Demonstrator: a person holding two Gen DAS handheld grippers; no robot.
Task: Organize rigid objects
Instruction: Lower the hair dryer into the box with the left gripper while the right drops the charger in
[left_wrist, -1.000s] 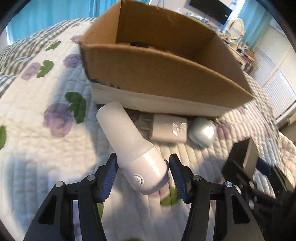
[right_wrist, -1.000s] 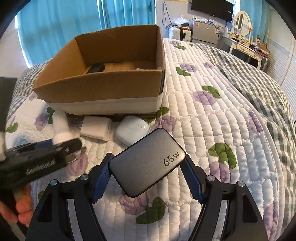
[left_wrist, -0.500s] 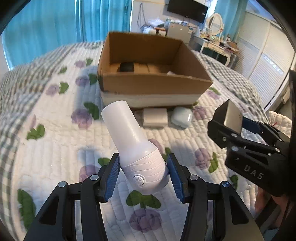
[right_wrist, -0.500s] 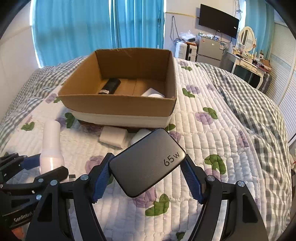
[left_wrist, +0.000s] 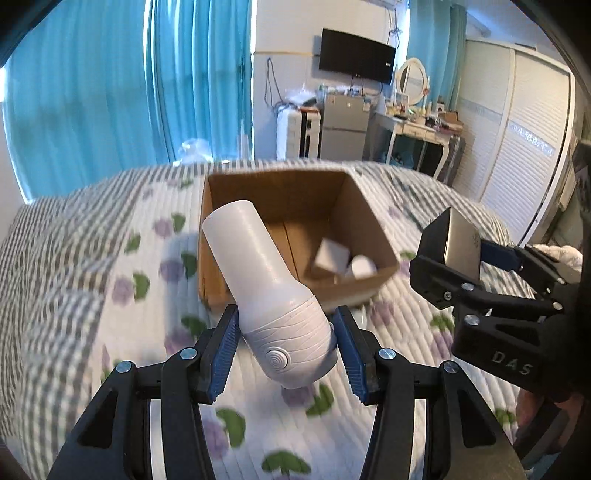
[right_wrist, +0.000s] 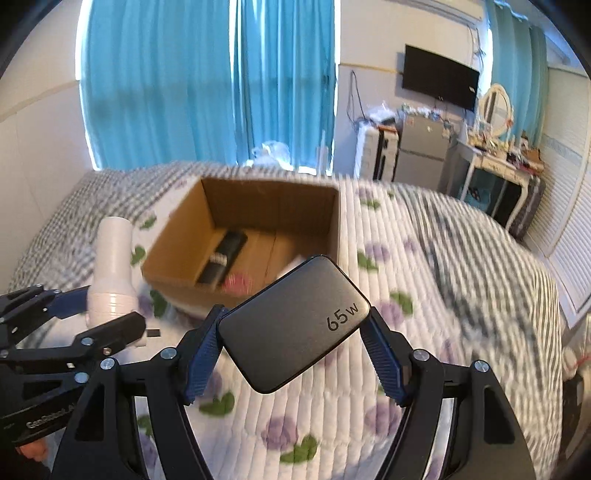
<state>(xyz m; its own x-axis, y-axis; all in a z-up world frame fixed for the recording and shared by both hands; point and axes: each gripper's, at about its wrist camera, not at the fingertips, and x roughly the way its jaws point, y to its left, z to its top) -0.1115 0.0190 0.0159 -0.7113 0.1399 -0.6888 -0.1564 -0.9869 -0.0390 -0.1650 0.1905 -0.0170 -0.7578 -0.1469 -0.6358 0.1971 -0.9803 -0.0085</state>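
My left gripper is shut on a white flashlight-shaped device, held in the air in front of an open cardboard box on the bed. My right gripper is shut on a dark grey 65W charger, also raised before the box. Each gripper shows in the other view: the right one with the charger, the left one with the white device. Inside the box lie a black remote-like item and white items.
The box sits on a quilted floral bedspread with a checked blanket at the left. Blue curtains, a wall TV, a small fridge and a dresser stand beyond the bed.
Both grippers have lifted with their objects, from near the quilt to well above it, so the inside of the box now shows. The white items on the quilt before the box are out of view.
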